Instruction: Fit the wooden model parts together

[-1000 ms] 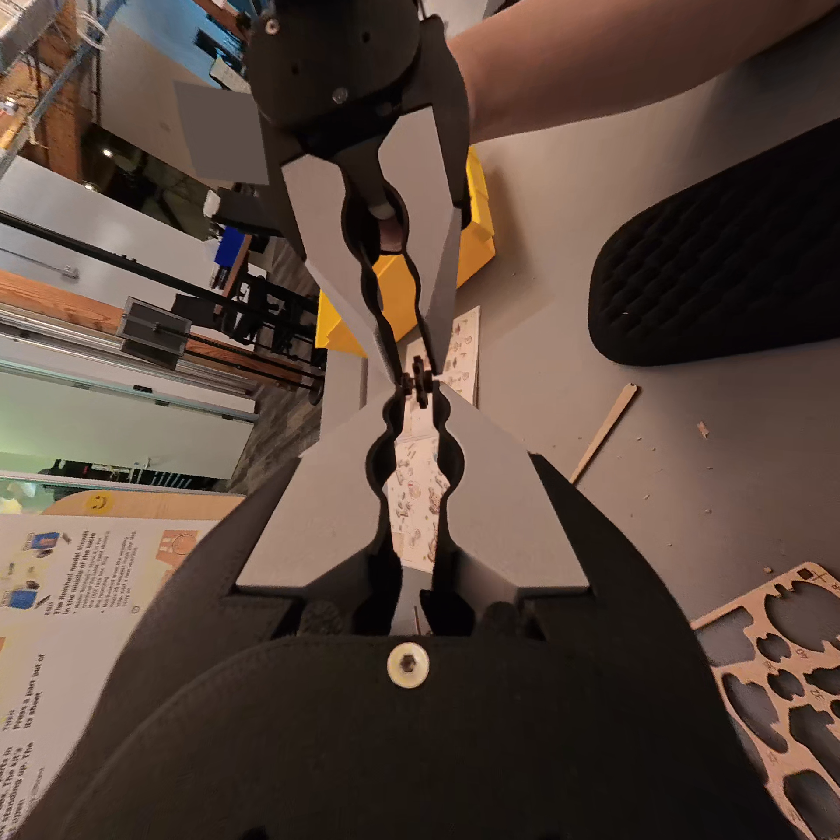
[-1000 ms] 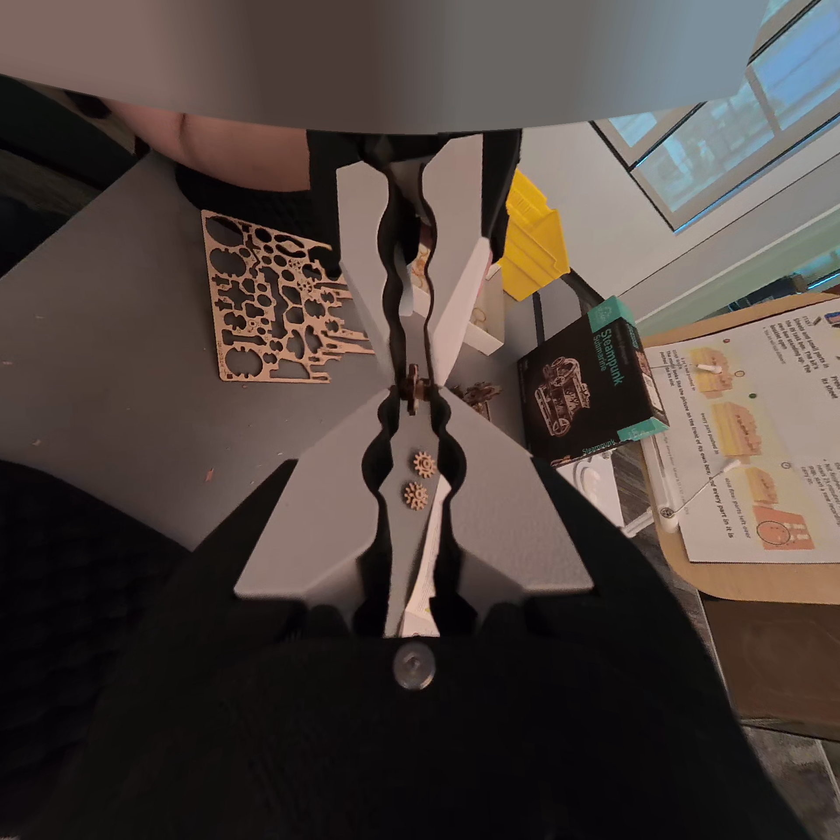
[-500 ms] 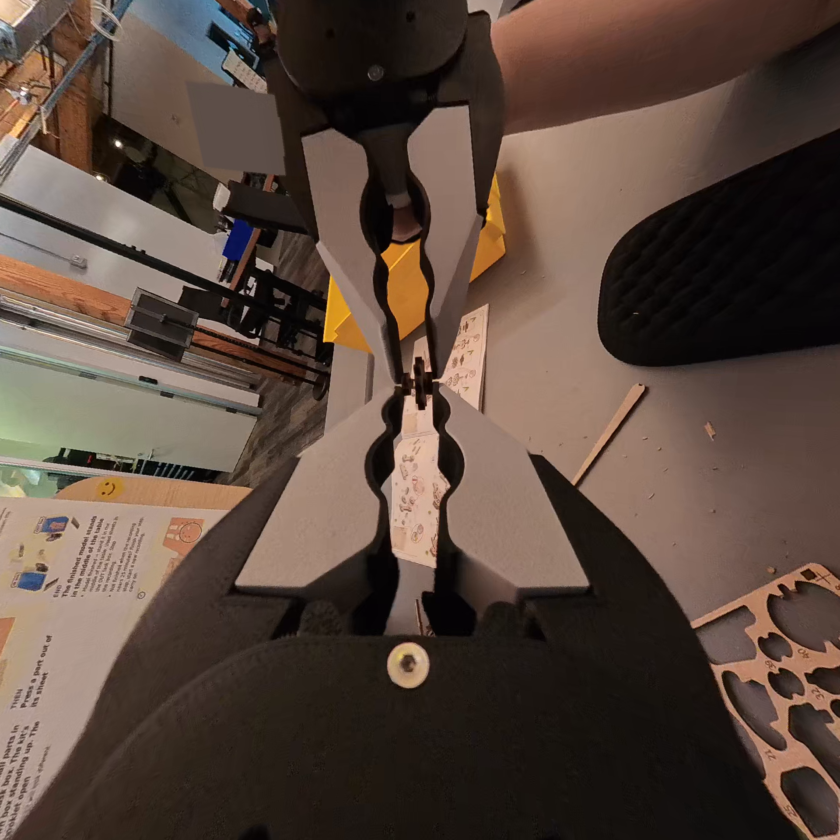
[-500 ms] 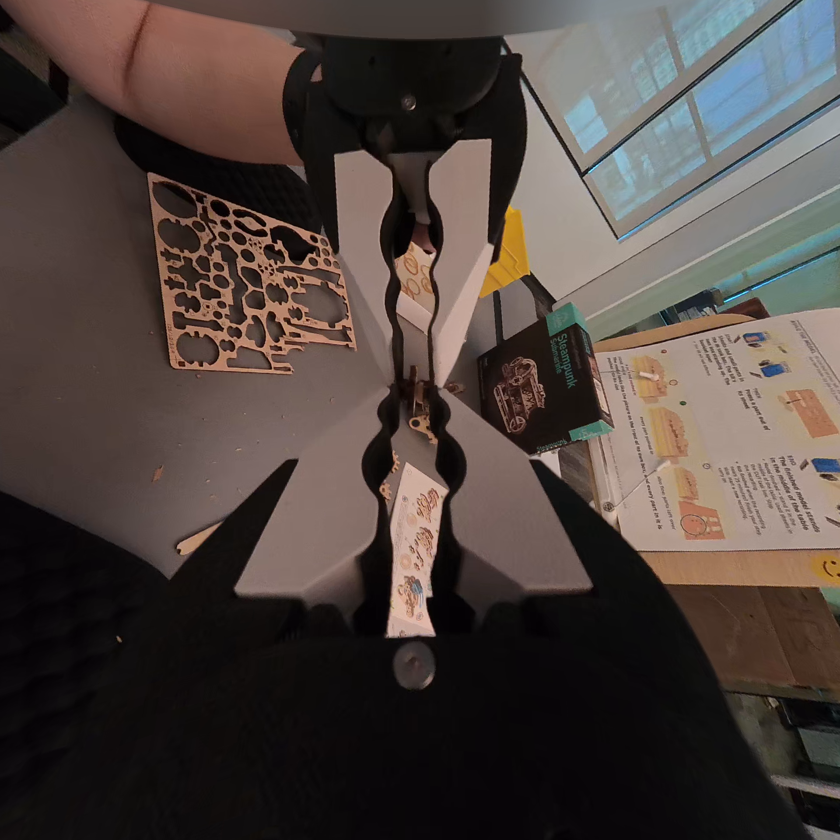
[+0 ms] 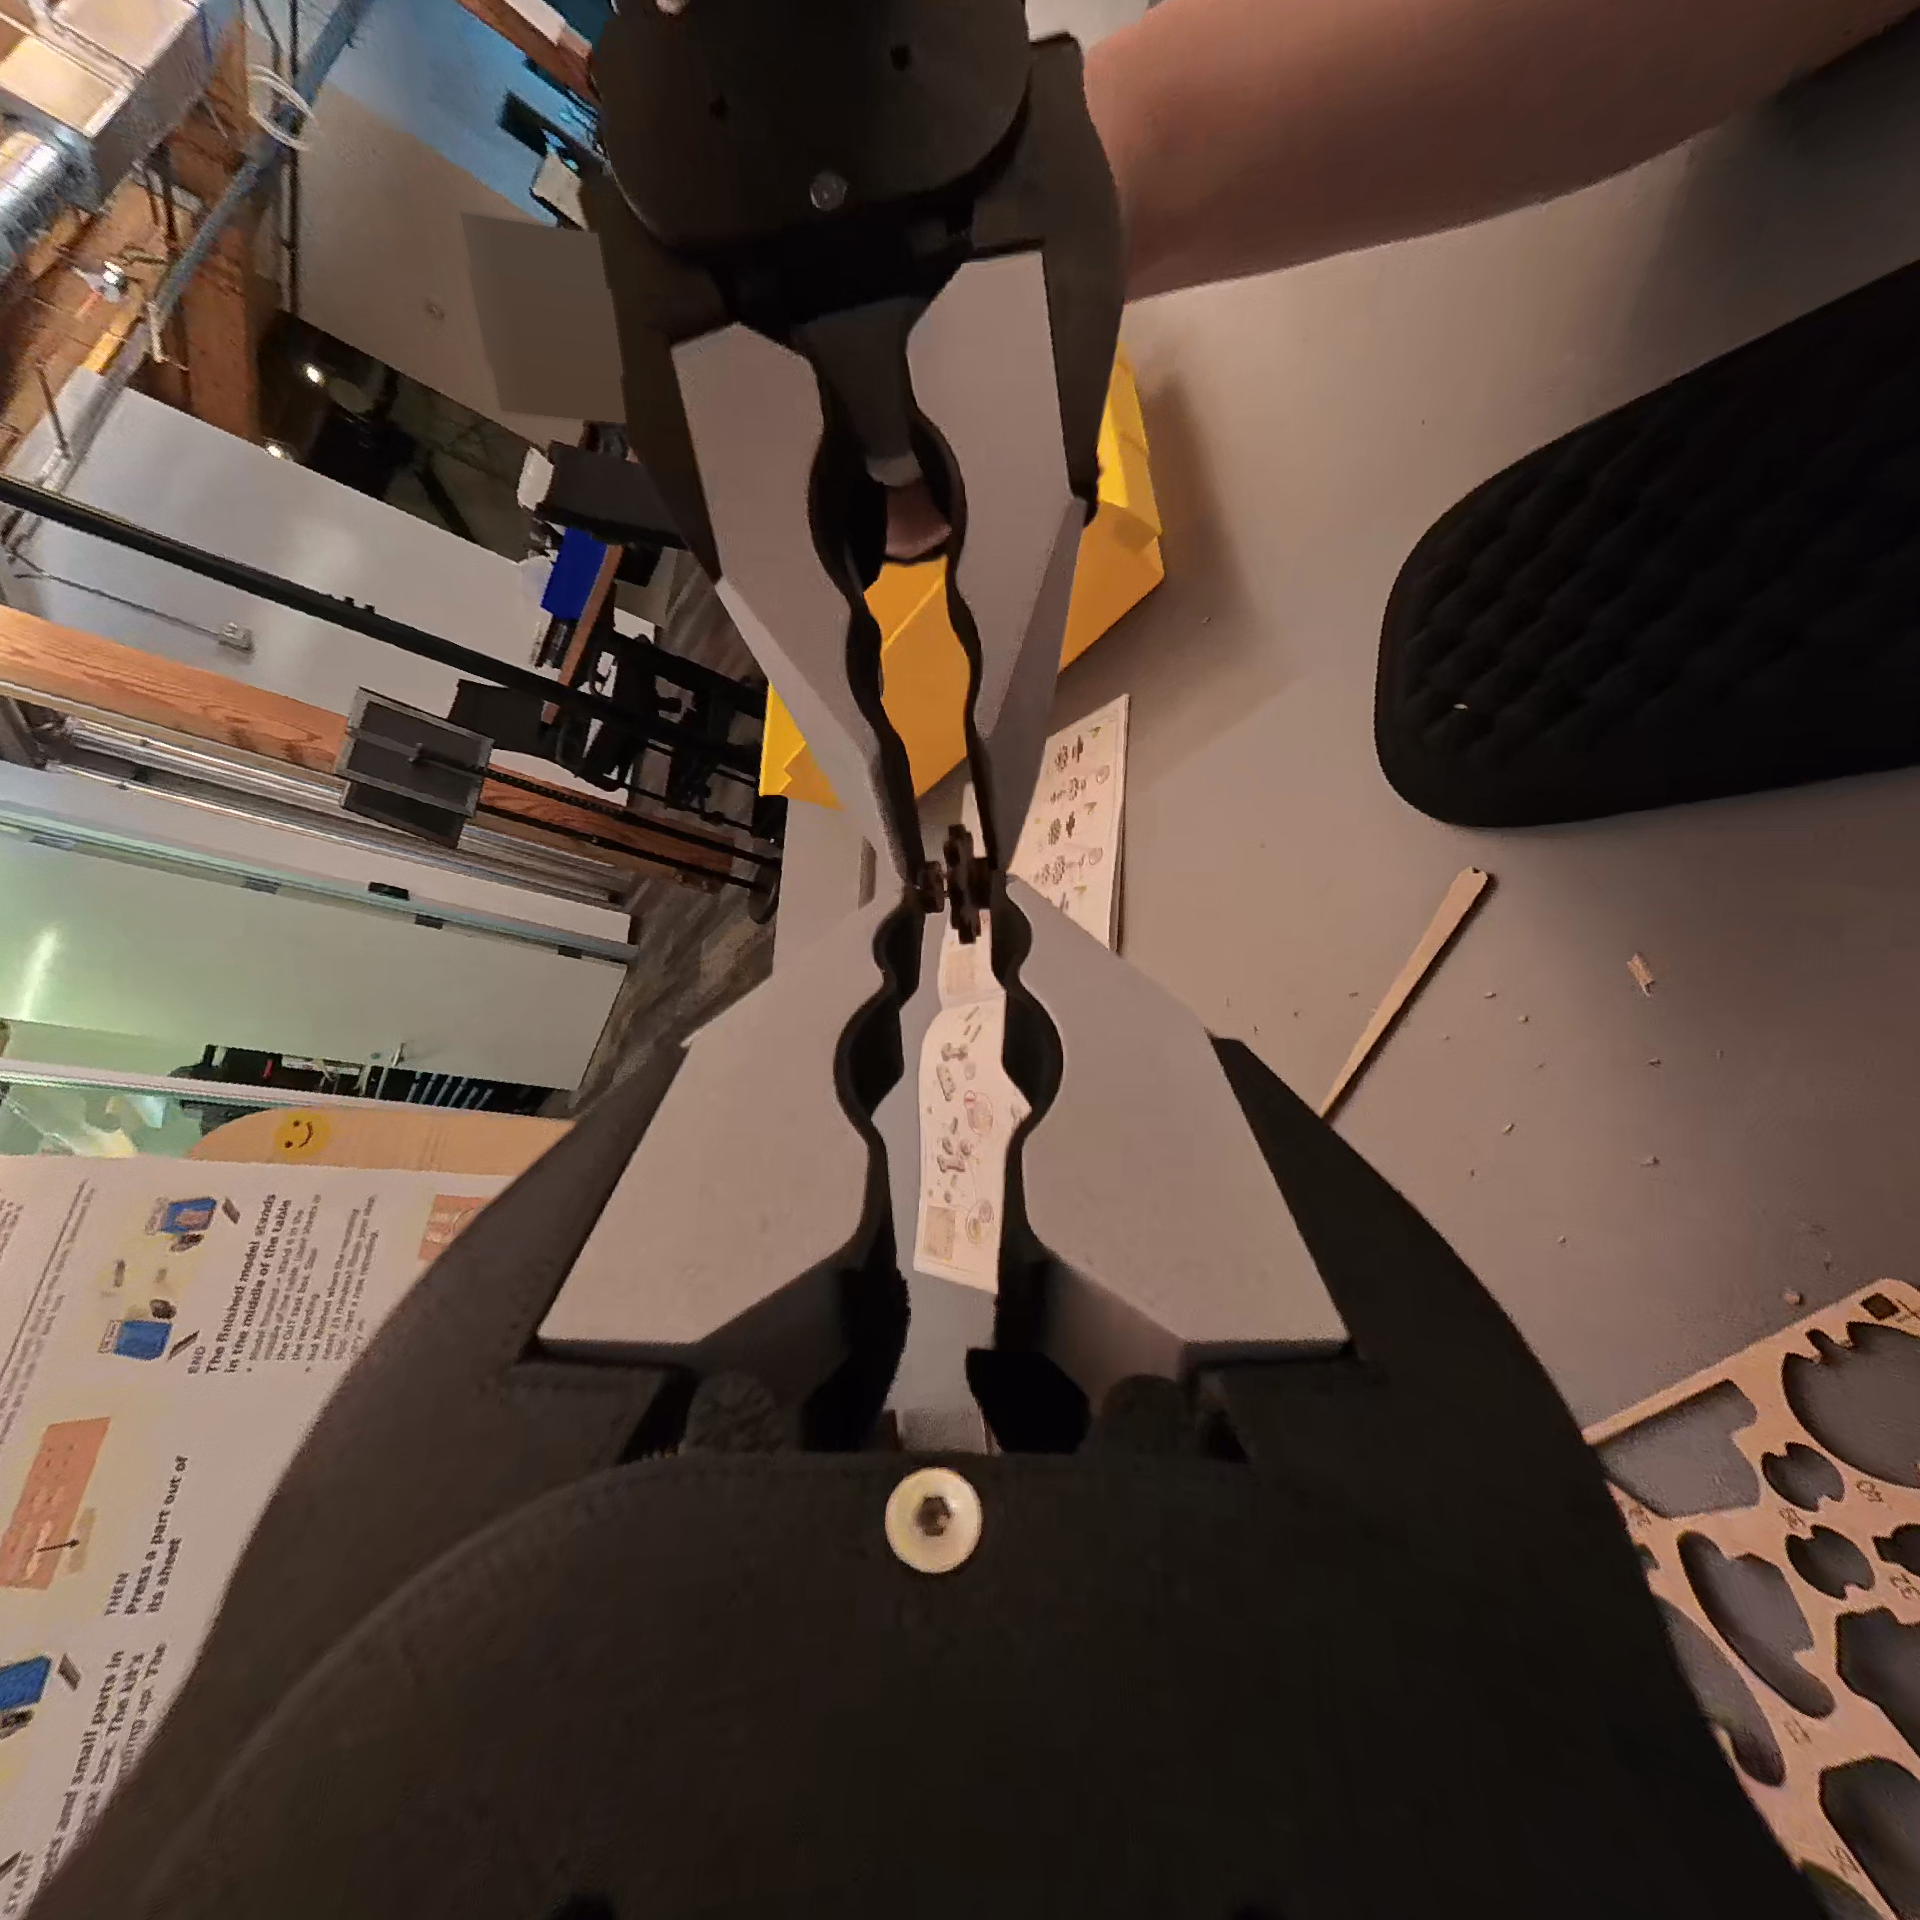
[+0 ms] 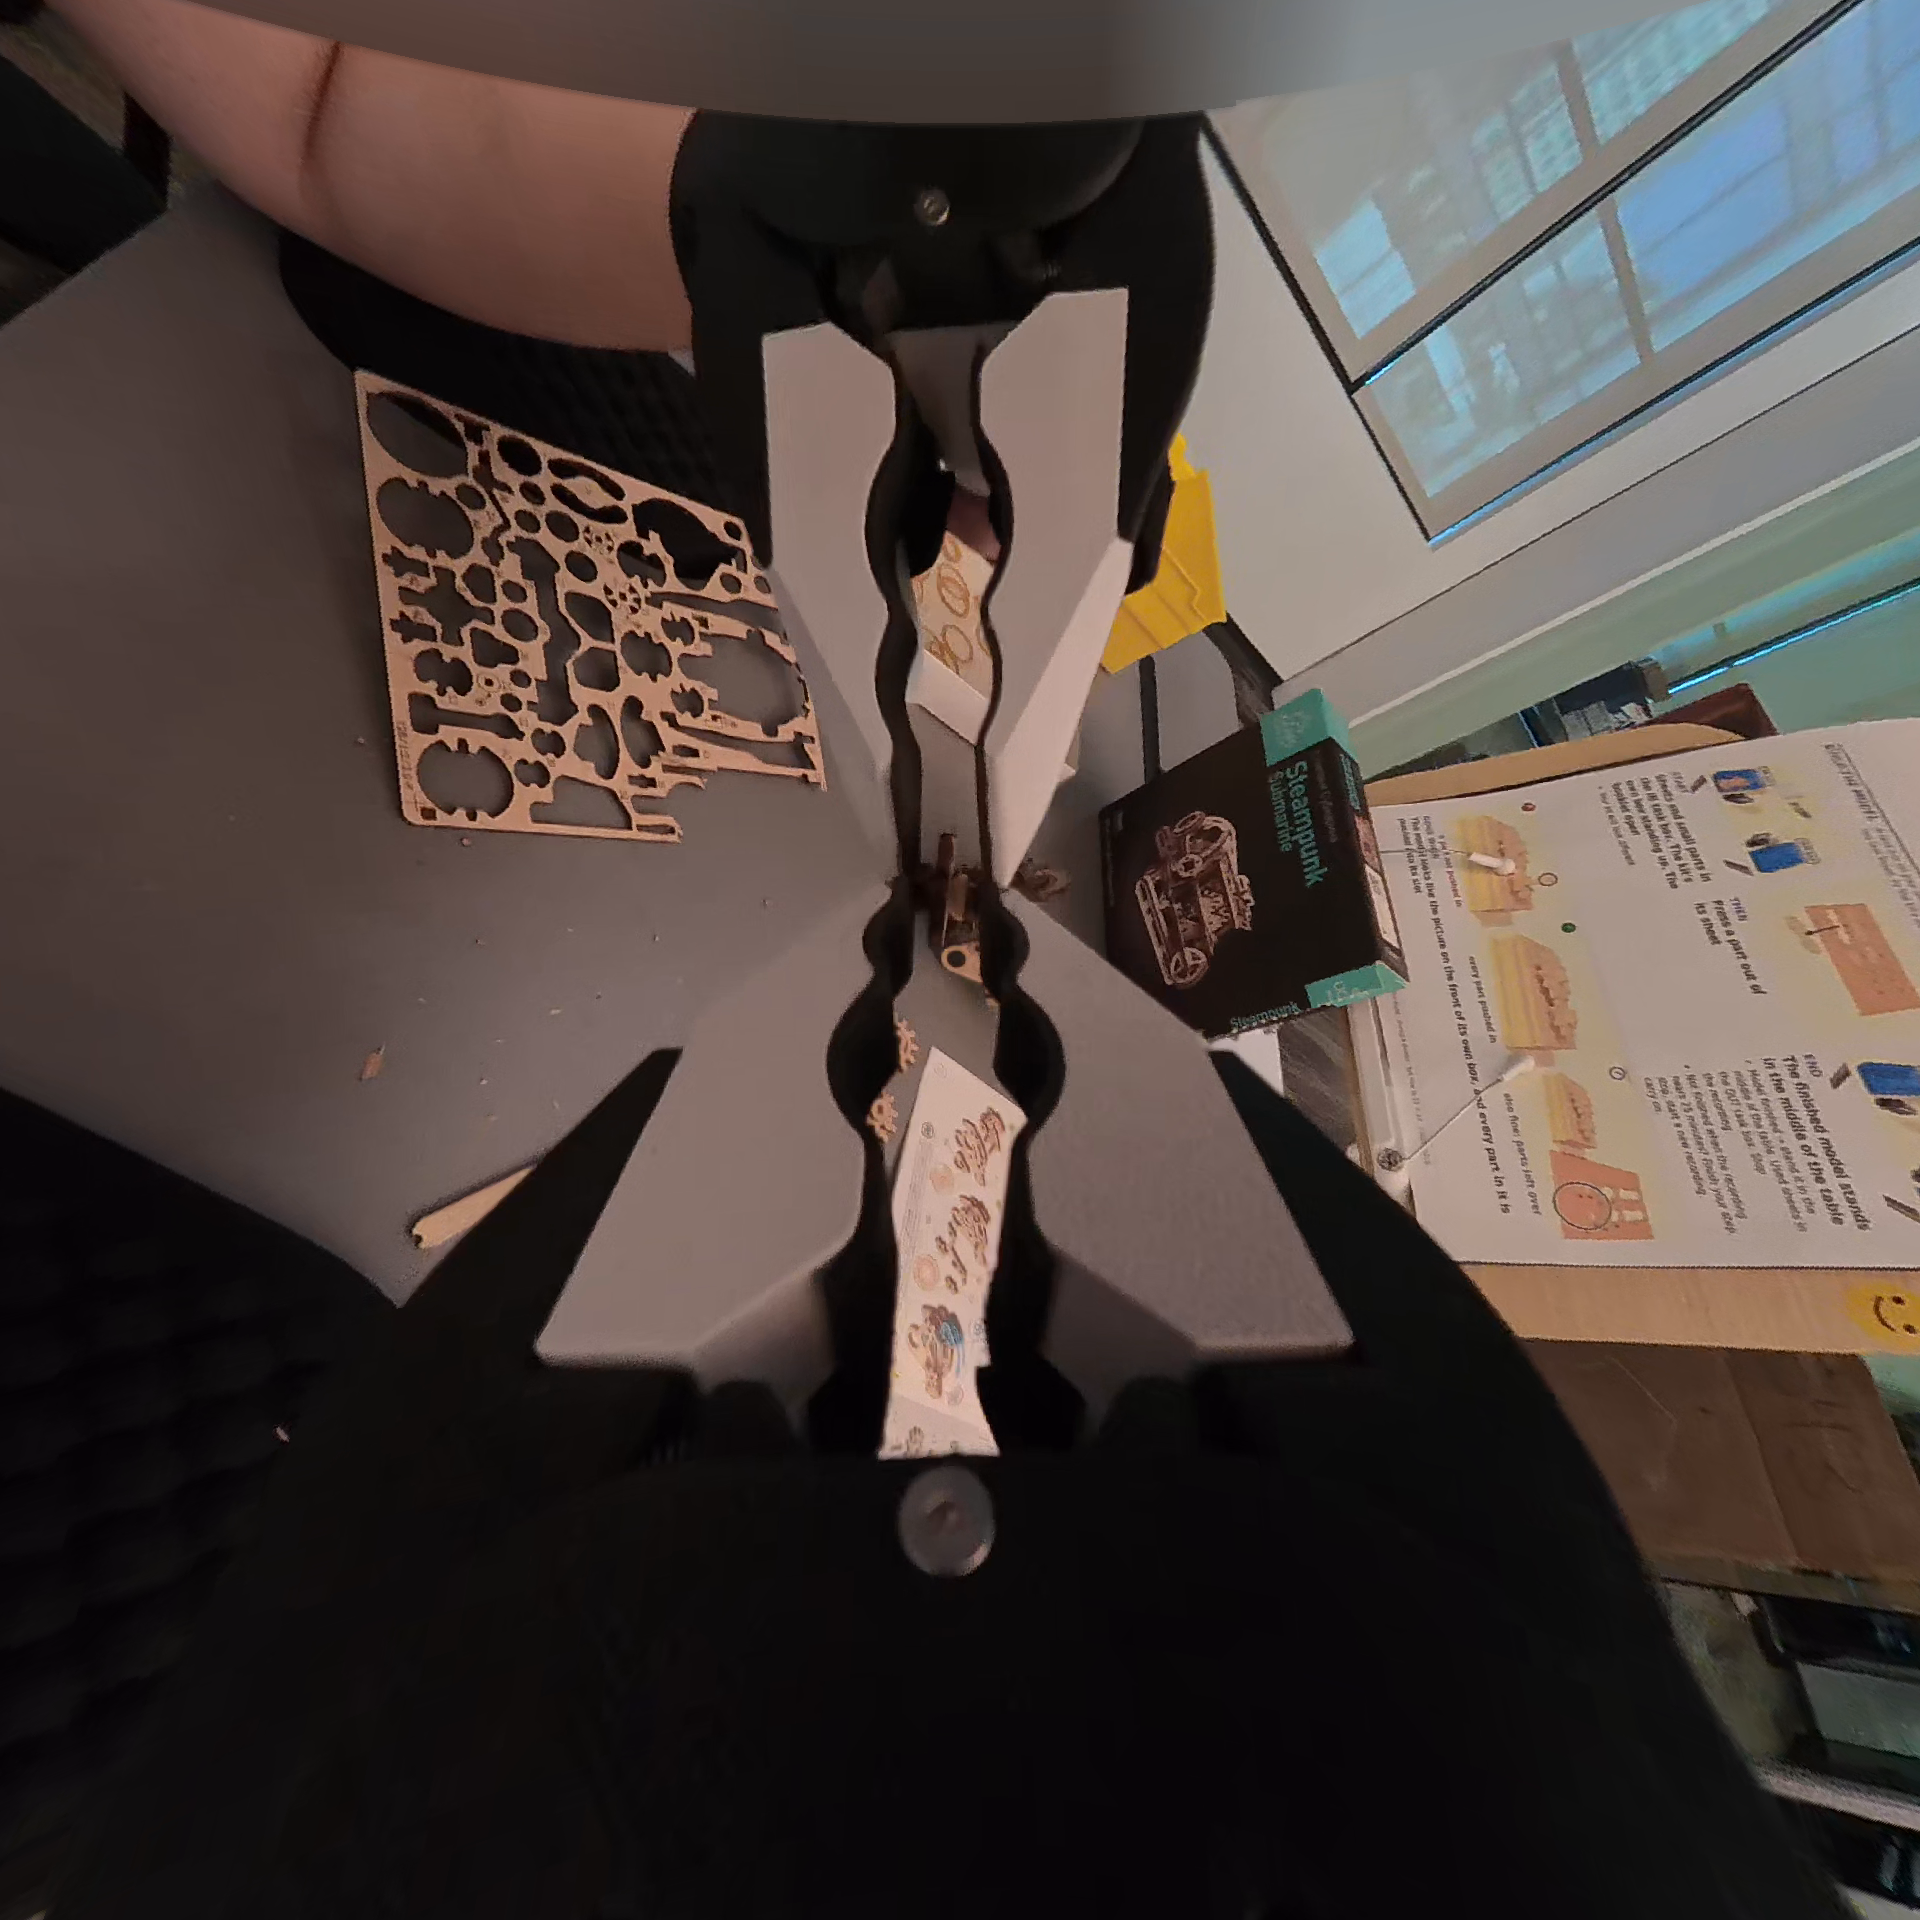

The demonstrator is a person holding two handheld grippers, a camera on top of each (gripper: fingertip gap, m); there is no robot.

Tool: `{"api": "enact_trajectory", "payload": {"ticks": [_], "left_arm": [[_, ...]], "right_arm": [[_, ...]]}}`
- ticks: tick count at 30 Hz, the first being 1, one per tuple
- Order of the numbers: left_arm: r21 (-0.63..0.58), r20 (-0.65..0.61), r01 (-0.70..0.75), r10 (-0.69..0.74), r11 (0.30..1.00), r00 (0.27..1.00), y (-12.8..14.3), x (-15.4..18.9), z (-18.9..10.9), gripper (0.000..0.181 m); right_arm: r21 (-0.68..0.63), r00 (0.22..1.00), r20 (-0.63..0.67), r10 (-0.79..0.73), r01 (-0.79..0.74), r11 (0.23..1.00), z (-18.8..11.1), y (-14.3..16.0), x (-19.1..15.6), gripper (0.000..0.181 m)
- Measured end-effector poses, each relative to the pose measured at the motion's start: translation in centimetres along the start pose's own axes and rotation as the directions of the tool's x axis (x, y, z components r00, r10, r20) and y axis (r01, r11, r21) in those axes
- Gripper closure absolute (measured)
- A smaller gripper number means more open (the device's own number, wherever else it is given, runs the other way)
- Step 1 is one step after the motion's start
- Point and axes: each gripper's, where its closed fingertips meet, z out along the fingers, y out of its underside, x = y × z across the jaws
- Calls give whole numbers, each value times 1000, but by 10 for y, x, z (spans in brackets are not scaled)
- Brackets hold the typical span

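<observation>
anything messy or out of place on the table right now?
Mostly debris: wood chips and crumbs scattered over the grey table, and a loose wooden stick lying askew. Two small gears lie loose beside the instruction leaflet. Nothing looks broken.

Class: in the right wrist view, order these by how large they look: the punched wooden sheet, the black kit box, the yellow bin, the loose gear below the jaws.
1. punched wooden sheet
2. black kit box
3. yellow bin, largely hidden behind the other gripper, so unsure
4. loose gear
</observation>
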Motion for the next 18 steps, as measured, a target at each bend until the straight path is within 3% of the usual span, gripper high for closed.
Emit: {"api": "enact_trajectory", "payload": {"ticks": [18], "left_arm": [[-34, -120, 45, -49, 998, 992, 9, 15, 5, 171]], "right_arm": [[60, 990, 114, 89, -96, 994, 7, 10, -12, 171]]}}
